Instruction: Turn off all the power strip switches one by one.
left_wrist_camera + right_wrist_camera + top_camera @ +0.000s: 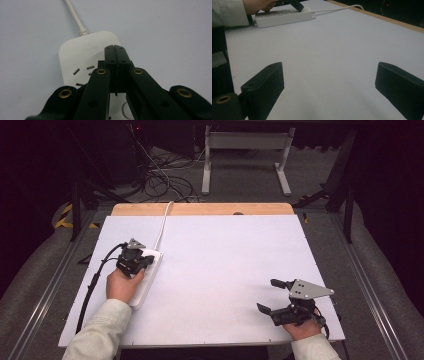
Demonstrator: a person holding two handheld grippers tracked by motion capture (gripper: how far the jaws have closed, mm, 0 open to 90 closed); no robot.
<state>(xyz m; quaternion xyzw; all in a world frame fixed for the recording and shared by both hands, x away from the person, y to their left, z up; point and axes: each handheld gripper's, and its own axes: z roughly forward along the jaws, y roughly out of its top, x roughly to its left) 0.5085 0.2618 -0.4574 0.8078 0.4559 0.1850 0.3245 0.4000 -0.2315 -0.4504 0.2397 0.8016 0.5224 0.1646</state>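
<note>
Power strip (145,275), white and long, lies on the left part of the white worktop (225,265). Its long axis runs from near the person to far, leaning slightly right at the far end, where its white cord (163,222) leaves and trails away over the worktop's far wooden edge. The person's left hand (123,284) covers the strip's near half in the high view, so only the far end and a bit of the near end show. In the left gripper view one set of socket slots is plain beside the jaws; the rest is hidden behind them.

The left gripper (115,51) has its jaws pressed together with nothing between them, the tips over the strip's far end; whether they touch it is hard to tell. The right gripper (272,296) sits at the near right, well apart from the strip, jaws wide apart and empty.
</note>
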